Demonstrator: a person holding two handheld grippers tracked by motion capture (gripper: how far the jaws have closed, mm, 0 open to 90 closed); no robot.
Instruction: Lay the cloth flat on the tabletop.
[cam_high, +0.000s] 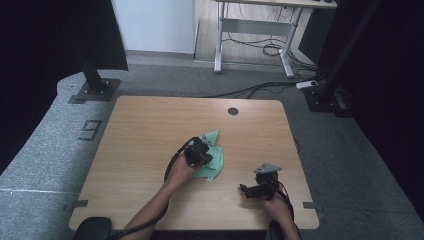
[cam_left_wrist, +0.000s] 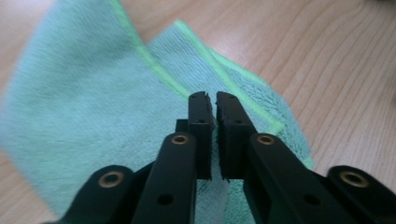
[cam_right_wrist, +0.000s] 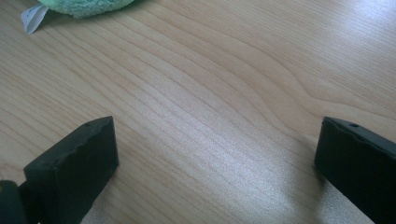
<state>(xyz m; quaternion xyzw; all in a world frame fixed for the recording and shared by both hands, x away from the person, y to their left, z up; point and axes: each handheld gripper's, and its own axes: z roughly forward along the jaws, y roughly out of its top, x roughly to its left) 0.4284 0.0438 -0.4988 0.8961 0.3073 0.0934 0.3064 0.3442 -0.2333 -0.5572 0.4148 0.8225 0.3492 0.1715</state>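
- While the left gripper sat over the cloth near the table's middle, its jaws were almost together, a thin slit left between the tips
- In the left gripper view a strip of pale cloth showed low in that slit, so the left gripper looked pinched on the cloth; how much fabric it had, couldn't tell
- Cloth was green with a brighter green hem, folded into at least two layers, one corner poking up toward the table's far edge in the high view
- Cloth lay flat on bare wood, slightly right of centre, well short of the round hole near the far edge
- Right gripper was near the table's front right, well apart from the cloth, grey plate on top
- In the right gripper view its jaws stood wide, nothing between them, only table grain
- Same view caught the cloth's edge at the top left with a white label sticking out onto the wood
- Person's forearms came in from the bottom edge, one hand on each gripper
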